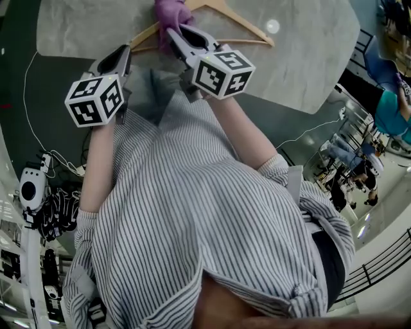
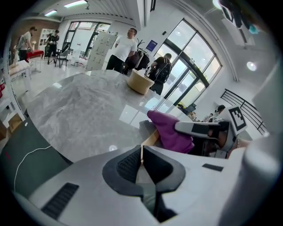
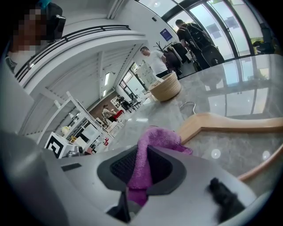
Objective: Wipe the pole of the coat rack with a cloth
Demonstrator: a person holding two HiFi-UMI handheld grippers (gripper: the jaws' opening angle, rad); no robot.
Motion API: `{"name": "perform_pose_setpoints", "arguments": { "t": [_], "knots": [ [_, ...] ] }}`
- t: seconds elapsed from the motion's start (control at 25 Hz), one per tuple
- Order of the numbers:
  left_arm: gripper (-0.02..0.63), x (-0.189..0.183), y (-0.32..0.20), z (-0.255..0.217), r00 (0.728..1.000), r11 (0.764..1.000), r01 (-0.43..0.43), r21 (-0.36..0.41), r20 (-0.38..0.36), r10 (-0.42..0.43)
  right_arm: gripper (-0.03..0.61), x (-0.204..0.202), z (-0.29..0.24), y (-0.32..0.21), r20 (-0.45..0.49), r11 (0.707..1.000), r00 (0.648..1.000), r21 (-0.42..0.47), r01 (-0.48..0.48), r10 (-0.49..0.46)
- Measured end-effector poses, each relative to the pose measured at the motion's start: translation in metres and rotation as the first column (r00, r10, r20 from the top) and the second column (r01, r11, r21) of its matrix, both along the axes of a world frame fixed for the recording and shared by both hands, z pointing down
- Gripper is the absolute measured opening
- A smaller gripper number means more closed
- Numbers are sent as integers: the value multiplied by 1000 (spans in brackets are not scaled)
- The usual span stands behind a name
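Note:
The purple cloth point(image 1: 170, 11) is bunched at the far edge of the head view, and my right gripper point(image 1: 172, 31) is shut on it. In the right gripper view the cloth point(image 3: 152, 141) runs up between the pads and flops over the jaws of the right gripper point(image 3: 141, 161). A wooden hanger point(image 1: 237, 22) lies on the grey marble table point(image 1: 308, 58) just beyond. My left gripper point(image 1: 125, 56) hovers at the hanger's left end. Its jaws point(image 2: 141, 152) are shut to a thin sliver with nothing clearly held, and the hanger point(image 2: 151, 139) tip shows right behind them. No coat rack pole is in view.
A woven basket point(image 2: 140, 81) stands far across the table. Several people stand beyond it by the glass doors. A white cable point(image 1: 29, 77) trails on the dark floor at the left, near a white device point(image 1: 31, 189). My striped shirt fills the lower head view.

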State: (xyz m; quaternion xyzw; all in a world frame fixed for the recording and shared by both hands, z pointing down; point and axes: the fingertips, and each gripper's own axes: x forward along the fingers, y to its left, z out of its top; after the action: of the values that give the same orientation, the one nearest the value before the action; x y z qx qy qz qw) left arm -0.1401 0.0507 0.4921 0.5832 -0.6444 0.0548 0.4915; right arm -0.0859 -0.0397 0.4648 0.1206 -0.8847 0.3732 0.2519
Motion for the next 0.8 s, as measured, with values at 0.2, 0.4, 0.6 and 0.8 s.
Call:
{"name": "perform_pose_setpoints", "arguments": {
  "t": [0.2,0.4,0.6,0.8],
  "knots": [
    [20,-6,10,6,1000,1000,22,-12,-6,-22,67,-13,4,16,0,998,998,-13,55,-55],
    [20,-7,20,7,1000,999,28,-15,-11,-28,67,-21,4,33,2,995,995,-23,95,-95],
    [20,-16,42,11,999,999,36,-24,-17,-37,67,-38,5,67,8,987,988,-37,154,-154],
    [20,-14,37,9,999,998,50,-30,-11,-51,67,-38,3,67,17,982,983,-49,185,-184]
  ]
}}
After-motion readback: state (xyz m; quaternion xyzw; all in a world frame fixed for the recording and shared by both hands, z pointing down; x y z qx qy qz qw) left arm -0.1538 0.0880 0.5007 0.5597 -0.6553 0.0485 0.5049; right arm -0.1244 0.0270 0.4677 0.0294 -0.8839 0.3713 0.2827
